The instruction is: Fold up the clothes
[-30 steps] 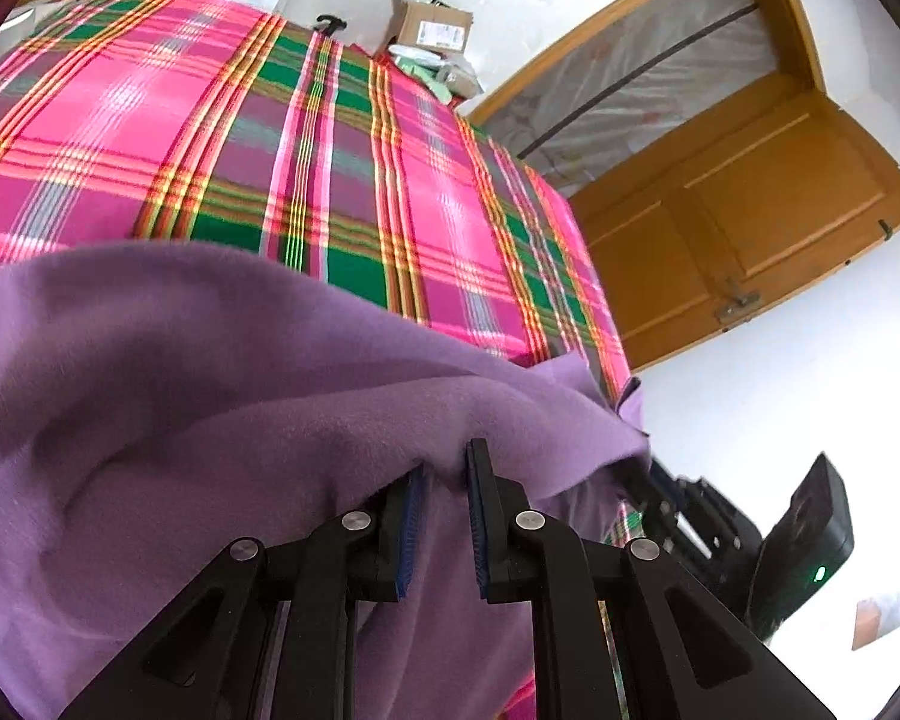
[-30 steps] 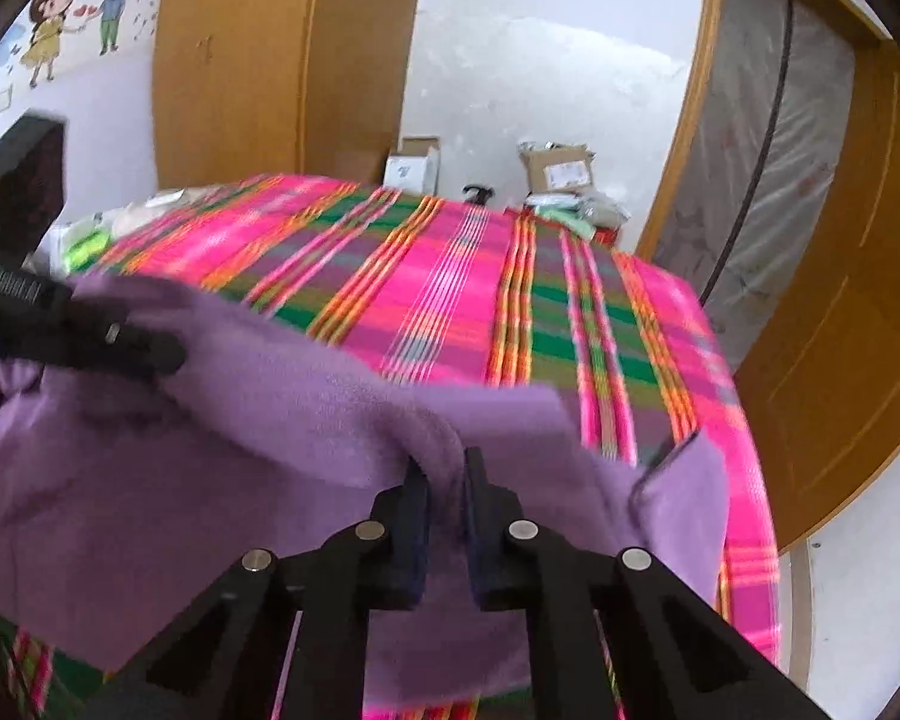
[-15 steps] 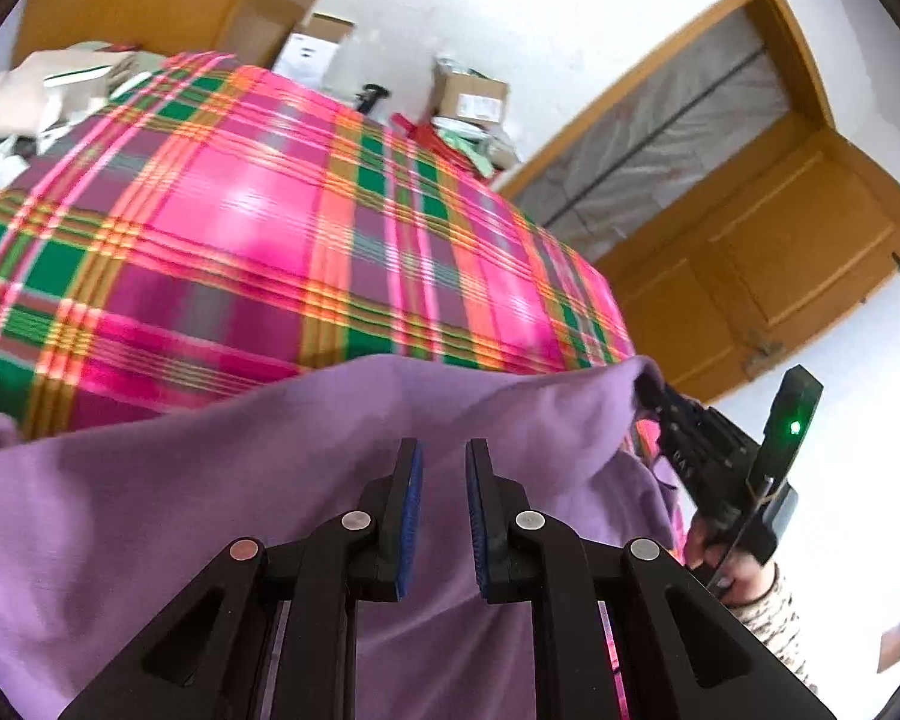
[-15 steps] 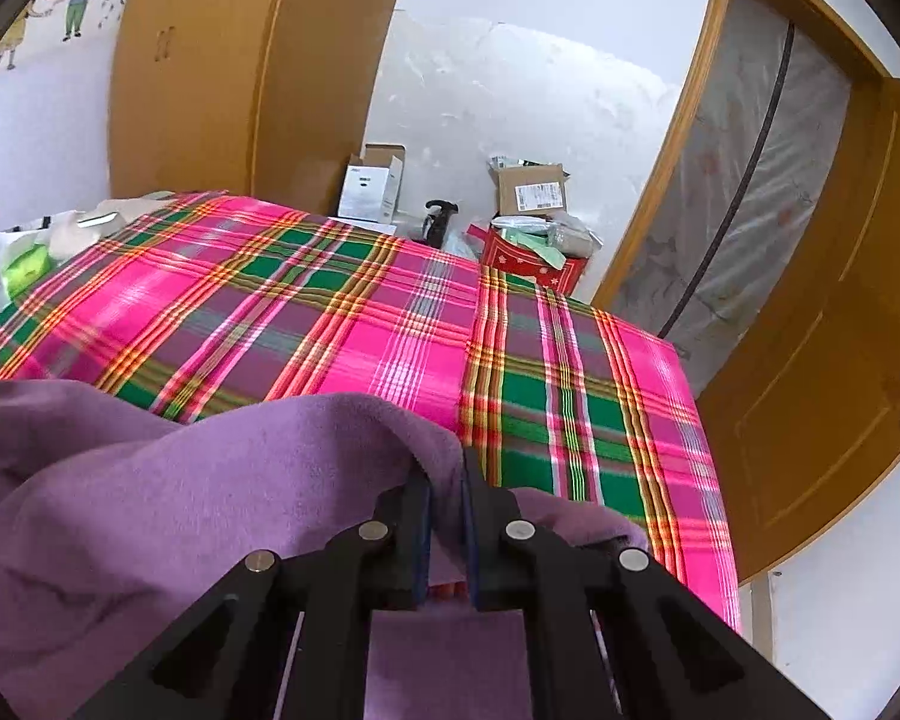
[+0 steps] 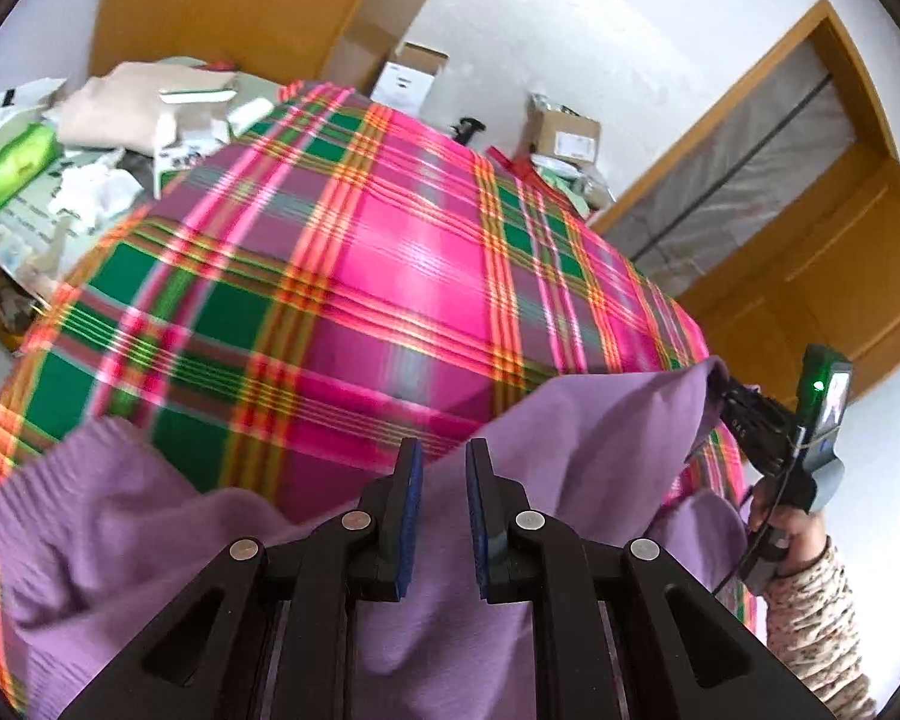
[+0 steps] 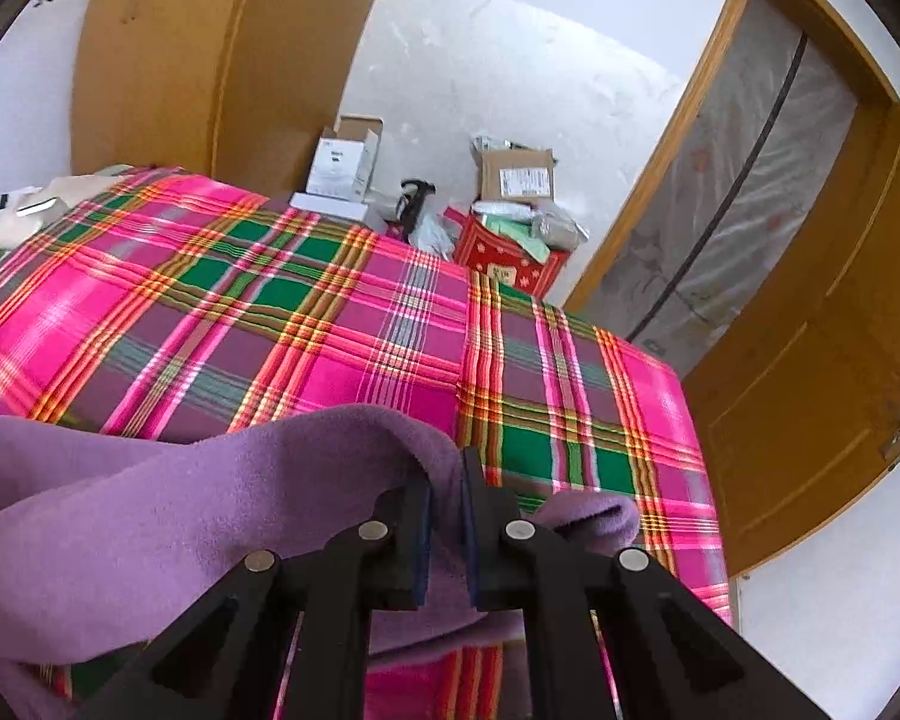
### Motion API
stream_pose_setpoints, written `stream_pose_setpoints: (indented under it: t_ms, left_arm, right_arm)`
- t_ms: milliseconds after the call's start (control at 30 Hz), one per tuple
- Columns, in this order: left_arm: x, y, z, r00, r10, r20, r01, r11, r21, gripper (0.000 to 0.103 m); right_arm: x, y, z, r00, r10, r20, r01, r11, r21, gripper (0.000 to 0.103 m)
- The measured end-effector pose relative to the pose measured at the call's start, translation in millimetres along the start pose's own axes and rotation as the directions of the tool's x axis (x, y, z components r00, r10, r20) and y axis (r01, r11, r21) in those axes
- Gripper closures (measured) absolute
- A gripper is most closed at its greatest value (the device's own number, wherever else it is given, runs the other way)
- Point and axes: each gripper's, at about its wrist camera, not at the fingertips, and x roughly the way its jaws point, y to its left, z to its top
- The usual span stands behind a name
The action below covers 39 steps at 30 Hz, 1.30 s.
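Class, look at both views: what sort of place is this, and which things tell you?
Probably a bedroom at home: a bed under a plaid sheet, wooden doors, and cardboard boxes on the floor by the wall.

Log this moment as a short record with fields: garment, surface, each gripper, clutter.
garment: purple sweater, lifted at one edge, rest draped on the bed
surface: pink and green plaid bedsheet
left gripper: open, nothing between its fingers, sweater below
right gripper: shut on a sweater fold
right hand: holds its gripper at the sweater's raised corner
clutter: cardboard boxes by the far wall
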Motion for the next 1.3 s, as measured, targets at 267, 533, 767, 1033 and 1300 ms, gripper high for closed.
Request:
stream_pose_setpoints:
  t_ms: [267,533,767,1033,1300]
  left_arm:
    - [-29.6,47.5,2.4,0.996,0.08,0.034,-0.078,0.995,-0.058,0.088]
    - [-76.5,99.7,-9.9,0.988,0.124,0.09,-0.11,0.983,-0.148,0.088]
    - [-104.8,140.3,-39.5,0.985,0.153,0.081,-0.13,0.964,-0.233,0.088]
    - [-117.9,164.3,-84.0,0.981,0.192,0.031,-0.181,0.96,-0.215,0.08]
    - [-124.1,169.7,-109.8,0.988,0.156,0.0,-0.153,0.975,-0.159,0.073]
  right_arm:
    - [19.5,10.7,-7.3,0.996,-0.028,-0.079,0.027,0.999,-0.022,0.094]
    - [-14.6,1.1,-15.0,0.995,-0.02,-0.097,0.024,0.999,0.032,0.084]
    - [-84.8,33.1,-11.5,0.99,0.138,0.017,-0.138,0.99,-0.007,0.073]
    - [-150.2,158.4,-4.6,0.84,0.542,0.039,-0.507,0.807,-0.303,0.059]
    - [-196.7,280.7,-18.7,0.702,0.71,-0.055,-0.606,0.555,-0.569,0.052]
